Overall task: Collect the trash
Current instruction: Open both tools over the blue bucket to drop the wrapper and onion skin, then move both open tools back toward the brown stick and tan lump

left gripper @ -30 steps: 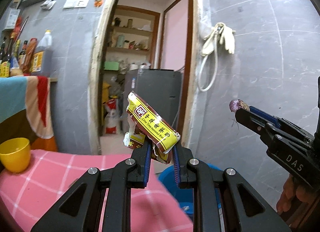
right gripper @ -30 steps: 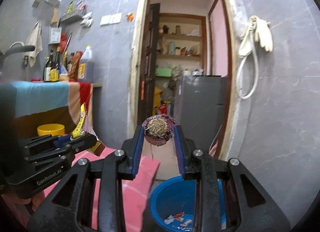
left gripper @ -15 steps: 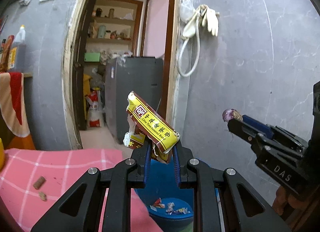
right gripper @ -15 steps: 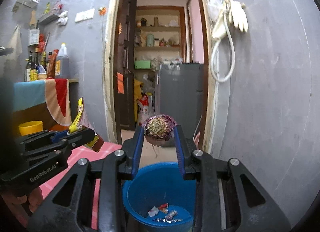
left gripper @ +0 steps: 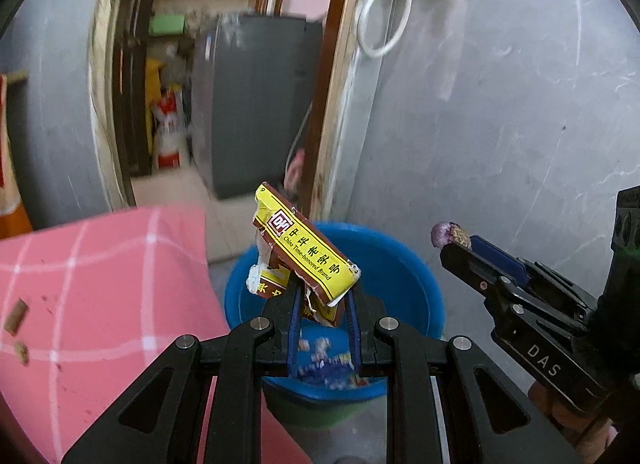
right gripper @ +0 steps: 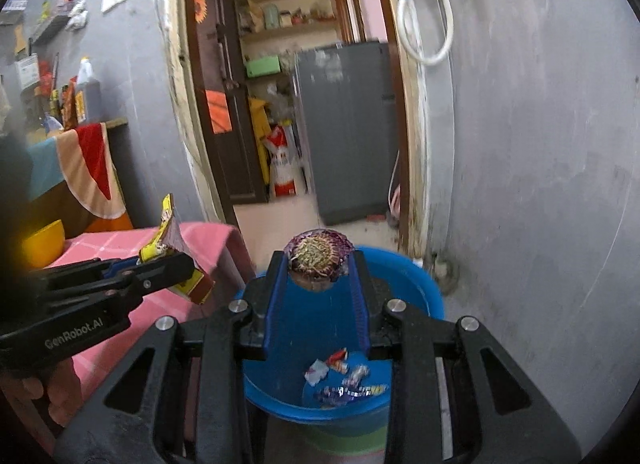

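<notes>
Now we clamp a torn box [left gripper: 306, 264] in our left gripper [left gripper: 322, 300] and an onion end [right gripper: 318, 254] in our right gripper [right gripper: 318, 264], bucket [right gripper: 420, 284] at six o'clock.

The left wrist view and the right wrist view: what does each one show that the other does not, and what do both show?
Only the left wrist view shows the small brown scraps lying on the pink cloth.

Only the right wrist view shows the yellow bowl, the striped towel and the bottles by the wall.

Both show the blue bucket with wrappers inside, the yellow carton clamped in the left gripper, the purple onion end clamped in the right gripper, and the grey fridge.
</notes>
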A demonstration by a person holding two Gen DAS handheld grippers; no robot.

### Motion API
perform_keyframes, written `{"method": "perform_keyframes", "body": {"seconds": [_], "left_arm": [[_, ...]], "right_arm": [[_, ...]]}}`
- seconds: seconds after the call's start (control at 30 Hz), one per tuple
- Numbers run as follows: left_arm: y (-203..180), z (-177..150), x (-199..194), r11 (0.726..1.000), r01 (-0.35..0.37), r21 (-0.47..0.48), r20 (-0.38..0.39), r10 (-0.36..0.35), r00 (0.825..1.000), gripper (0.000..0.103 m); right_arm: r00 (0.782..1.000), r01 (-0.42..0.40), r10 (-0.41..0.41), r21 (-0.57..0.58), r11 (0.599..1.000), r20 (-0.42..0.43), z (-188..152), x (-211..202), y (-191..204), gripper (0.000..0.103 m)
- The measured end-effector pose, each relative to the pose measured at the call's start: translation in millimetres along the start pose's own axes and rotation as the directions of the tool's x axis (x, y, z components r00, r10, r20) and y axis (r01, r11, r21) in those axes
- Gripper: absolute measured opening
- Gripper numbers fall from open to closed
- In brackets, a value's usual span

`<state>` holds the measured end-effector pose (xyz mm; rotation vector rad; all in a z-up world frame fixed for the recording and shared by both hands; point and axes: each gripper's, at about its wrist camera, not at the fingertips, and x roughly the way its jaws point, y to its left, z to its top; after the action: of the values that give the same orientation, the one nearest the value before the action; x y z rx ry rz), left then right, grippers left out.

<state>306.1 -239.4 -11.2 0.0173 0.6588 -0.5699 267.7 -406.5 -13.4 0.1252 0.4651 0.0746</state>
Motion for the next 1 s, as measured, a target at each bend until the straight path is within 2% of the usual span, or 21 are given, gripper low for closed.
{"method": "perform_keyframes", "body": {"seconds": [0.2, 0.27, 0.33, 0.5, 0.7, 0.87, 0.97, 1.0], "left_arm": [[8, -7, 25, 0.999, -0.007, -0.040, -0.091, 0.003, 0.996, 0.017], [12, -8, 31, 0.998, -0.011, -0.062, -0.119, 0.004, 0.993, 0.022], [15, -10, 30, 0.997, -0.011, -0.083, -0.126, 0.001, 0.992, 0.035], [19, -11, 23, 0.995, -0.017, -0.096, -0.117, 0.005, 0.993, 0.036], [27, -10, -2, 0.992, -0.024, -0.122, -0.042, 0.019, 0.999, 0.045], [35, -5, -35, 0.988, -0.036, -0.150, 0.068, 0.047, 0.997, 0.058], [37, -3, -57, 0.986, -0.055, -0.155, 0.127, 0.075, 0.989, 0.073], [39, -2, -65, 0.985, -0.063, -0.158, 0.153, 0.087, 0.984, 0.081]], "right_arm": [[0.995, -0.014, 0.019, 0.051, 0.999, -0.101, -10, 21, -13, 0.031], [0.992, -0.017, 0.025, 0.063, 0.998, -0.125, -13, 26, -15, 0.032], [0.990, -0.018, 0.028, 0.074, 0.997, -0.136, -16, 29, -17, 0.032], [0.989, -0.014, 0.025, 0.077, 0.997, -0.146, -16, 29, -16, 0.032], [0.994, -0.008, 0.015, 0.071, 0.997, -0.106, -9, 18, -11, 0.036], [0.999, 0.000, 0.002, 0.046, 0.999, -0.047, 2, -1, -1, 0.045], [1.000, 0.006, -0.006, 0.023, 1.000, -0.005, 11, -16, 9, 0.052], [1.000, 0.006, -0.006, 0.018, 1.000, 0.007, 15, -19, 12, 0.055]]}}
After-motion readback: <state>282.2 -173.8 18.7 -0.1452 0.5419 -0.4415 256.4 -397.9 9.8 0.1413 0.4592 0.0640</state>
